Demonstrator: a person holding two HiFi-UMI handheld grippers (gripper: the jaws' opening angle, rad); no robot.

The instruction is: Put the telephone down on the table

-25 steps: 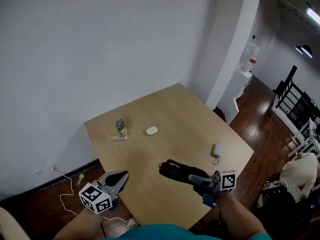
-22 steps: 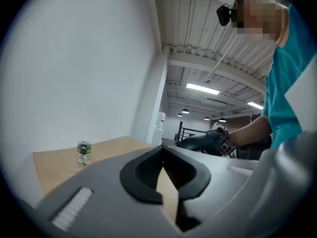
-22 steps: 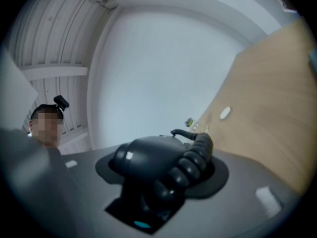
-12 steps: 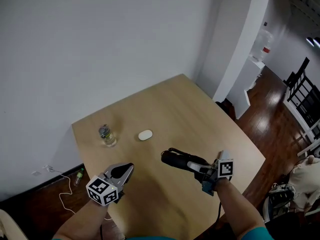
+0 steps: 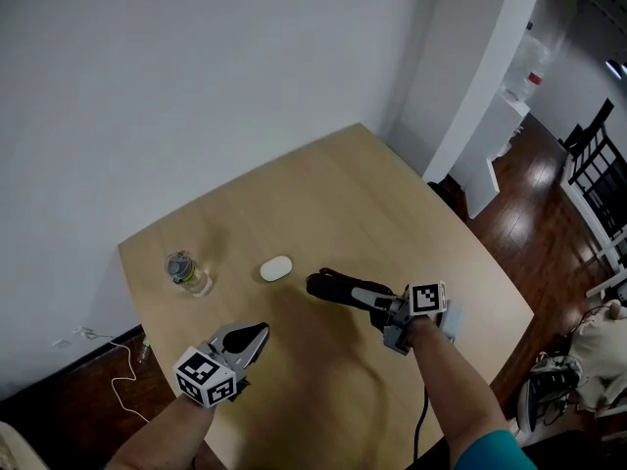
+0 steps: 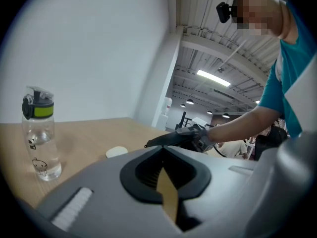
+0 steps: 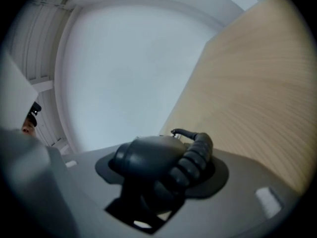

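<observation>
Here, a clear bottle (image 5: 183, 271), contents indiscernible, is stood on the counter (image 5: 323, 194). The telephone (image 5: 338, 289) is clamped in the right gripper (image 5: 372, 304); the left gripper (image 5: 250, 338) is closed on nothing.

The head view is bright and evenly lit. The white wall (image 5: 196, 76) shows no glare, and a soft, broad shadow lies on the bench (image 5: 333, 194) beside the person's right forearm (image 5: 446, 390). Both gripper views are fisheye, with black corners and lines bowed toward the rim. In the left gripper view, ceiling strip lights (image 6: 213, 78) glow over a dimmer hall. In the right gripper view, the close telephone (image 7: 148, 157) looks soft and dark.
</observation>
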